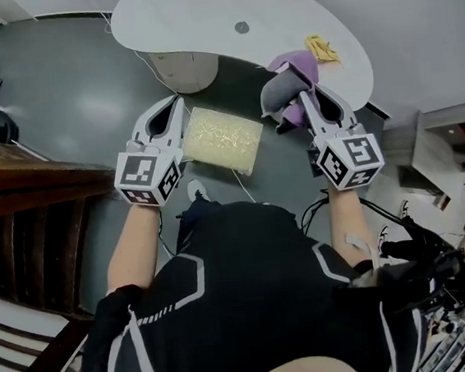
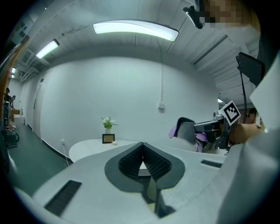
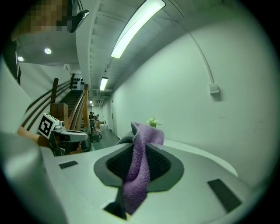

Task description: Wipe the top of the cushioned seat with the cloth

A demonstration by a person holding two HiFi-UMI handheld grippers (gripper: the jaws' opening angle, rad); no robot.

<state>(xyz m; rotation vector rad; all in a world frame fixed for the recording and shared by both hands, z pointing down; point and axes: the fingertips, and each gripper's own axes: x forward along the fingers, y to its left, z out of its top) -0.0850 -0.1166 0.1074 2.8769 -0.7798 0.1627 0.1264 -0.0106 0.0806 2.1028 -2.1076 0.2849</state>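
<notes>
The cushioned seat (image 1: 222, 139) is a pale yellow square pad, low down in the head view between my two grippers. My right gripper (image 1: 297, 90) is shut on the purple and grey cloth (image 1: 292, 84), which bunches over its tips to the right of the seat. In the right gripper view the cloth (image 3: 139, 168) hangs down between the jaws. My left gripper (image 1: 170, 107) is shut with nothing in it, just left of the seat. Its ribbed pads (image 2: 153, 159) meet. Both grippers are held level and aim at a white wall.
A white rounded table (image 1: 198, 15) lies beyond the seat, with a yellow item (image 1: 322, 48) near its right end and a small plant (image 2: 107, 123) with a frame. Wooden stairs (image 1: 20, 211) run along the left. Cables and gear (image 1: 440, 275) lie at the right.
</notes>
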